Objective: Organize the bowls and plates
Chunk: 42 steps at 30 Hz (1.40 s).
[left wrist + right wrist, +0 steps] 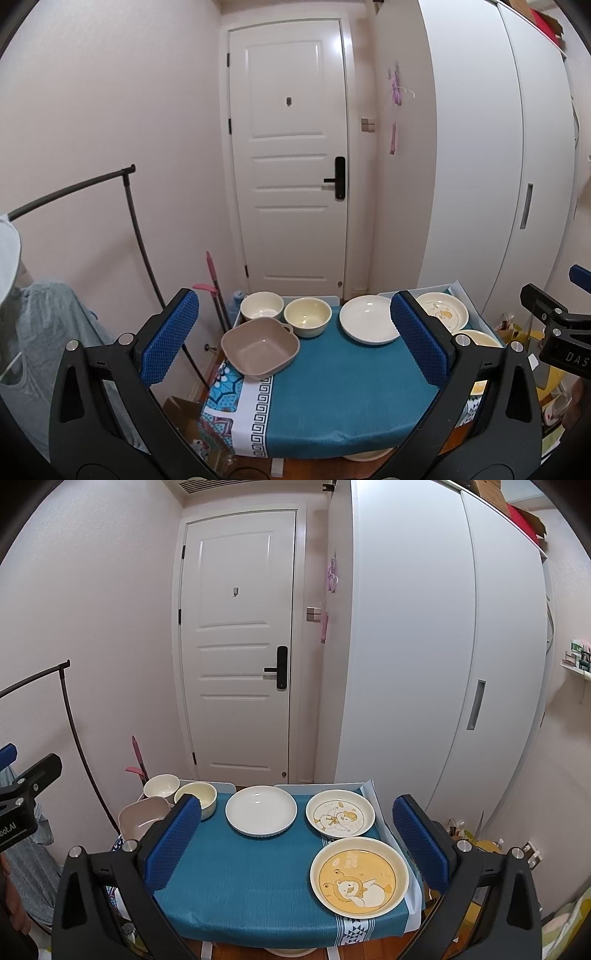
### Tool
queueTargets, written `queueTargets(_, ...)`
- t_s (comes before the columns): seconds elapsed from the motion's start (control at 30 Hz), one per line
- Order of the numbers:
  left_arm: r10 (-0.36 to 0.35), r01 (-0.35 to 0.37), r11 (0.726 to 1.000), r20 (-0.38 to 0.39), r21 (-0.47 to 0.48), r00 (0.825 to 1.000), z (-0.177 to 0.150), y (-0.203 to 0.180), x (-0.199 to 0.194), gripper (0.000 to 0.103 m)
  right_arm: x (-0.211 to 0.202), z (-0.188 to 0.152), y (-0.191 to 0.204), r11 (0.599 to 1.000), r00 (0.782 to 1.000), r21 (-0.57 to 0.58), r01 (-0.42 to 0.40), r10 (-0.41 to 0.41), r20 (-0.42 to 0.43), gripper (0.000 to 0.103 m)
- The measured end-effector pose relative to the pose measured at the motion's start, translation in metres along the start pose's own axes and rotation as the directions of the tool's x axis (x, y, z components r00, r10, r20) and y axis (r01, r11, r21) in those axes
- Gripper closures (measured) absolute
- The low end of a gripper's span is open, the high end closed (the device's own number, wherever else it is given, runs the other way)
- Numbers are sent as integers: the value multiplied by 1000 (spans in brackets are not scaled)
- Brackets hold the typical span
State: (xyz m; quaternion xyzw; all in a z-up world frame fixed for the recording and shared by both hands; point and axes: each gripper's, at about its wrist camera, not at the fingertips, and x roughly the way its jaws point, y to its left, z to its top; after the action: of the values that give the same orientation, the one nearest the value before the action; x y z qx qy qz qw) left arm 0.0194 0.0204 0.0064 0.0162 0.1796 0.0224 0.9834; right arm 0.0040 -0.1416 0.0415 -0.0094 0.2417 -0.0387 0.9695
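On the teal-covered table [332, 398] stand a taupe square bowl [259, 348], a white bowl [262, 305], a cream bowl [307, 316], a plain white plate [368, 319] and a cartoon plate [443, 309]. The right wrist view shows the white plate [261, 810], the pale cartoon plate [340, 813] and a yellow cartoon plate [359, 877] at front right, with the bowls [195, 798] at far left. My left gripper [295, 343] is open and empty above the table's front. My right gripper [295, 843] is open and empty, also held back from the dishes.
A white door [291, 155] and a white wardrobe [480, 147] stand behind the table. A dark clothes rail [136, 236] with a grey garment is at the left. Boxes and bags lie on the floor beside the table [181, 410].
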Motion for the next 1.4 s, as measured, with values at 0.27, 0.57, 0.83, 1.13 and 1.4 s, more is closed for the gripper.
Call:
queueTargets(0.27, -6, 6, 1000, 1, 0, 1000, 1, -2, 0, 0, 1, 1, 0, 1000, 1000, 1, 1, -1, 1, 0)
queueTargets(0.57, -3, 3, 1000, 0, 2, 1000, 3, -2, 0, 0, 1, 1, 0, 1000, 1000, 1, 2, -2, 2, 0)
queueTargets(0.83, 2, -2, 1000, 8, -2, 1000, 5, -4, -1, 0, 1, 2, -1, 1000, 1000, 2, 0, 0, 2, 0)
queueTargets(1.13, 1, -1, 1000, 6, 1, 1000, 8, -6, -1, 0, 1, 1, -1, 1000, 1000, 2, 0, 0, 2, 0)
queueTargets(1.4, -1, 1, 1000, 9, -4, 1000, 10, -5, 0, 0, 2, 4, -2, 1000, 1000, 2, 2, -2, 7, 0)
